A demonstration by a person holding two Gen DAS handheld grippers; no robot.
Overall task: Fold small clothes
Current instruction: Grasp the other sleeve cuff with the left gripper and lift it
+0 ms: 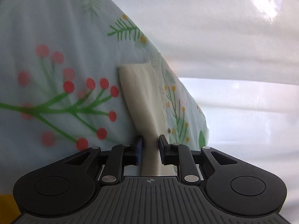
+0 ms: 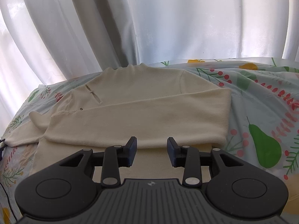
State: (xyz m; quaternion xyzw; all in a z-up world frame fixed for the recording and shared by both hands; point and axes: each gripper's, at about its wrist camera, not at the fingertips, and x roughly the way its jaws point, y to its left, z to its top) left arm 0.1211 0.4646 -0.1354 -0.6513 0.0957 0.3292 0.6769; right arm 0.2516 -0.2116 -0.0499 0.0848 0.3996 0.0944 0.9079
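Note:
A cream sweater (image 2: 142, 85) lies flat on the printed tablecloth (image 2: 261, 100), neck toward the curtain. One sleeve (image 2: 149, 119) is folded across its body. Just in front of that sleeve's lower edge, over the hem, my right gripper (image 2: 151, 143) stands open with nothing between its fingers. The other sleeve (image 2: 20, 136) trails off to the left edge of the table. In the left wrist view, which is rolled sideways, a cream sleeve end (image 1: 138, 93) runs between the fingers, and my left gripper (image 1: 151, 140) is shut on it over the tablecloth (image 1: 56, 59).
A white curtain (image 2: 149, 18) hangs close behind the table and fills the right of the left wrist view (image 1: 233, 37). The table's far edge runs just behind the sweater's neck. A thin dark cable (image 2: 4, 192) runs down at the left edge.

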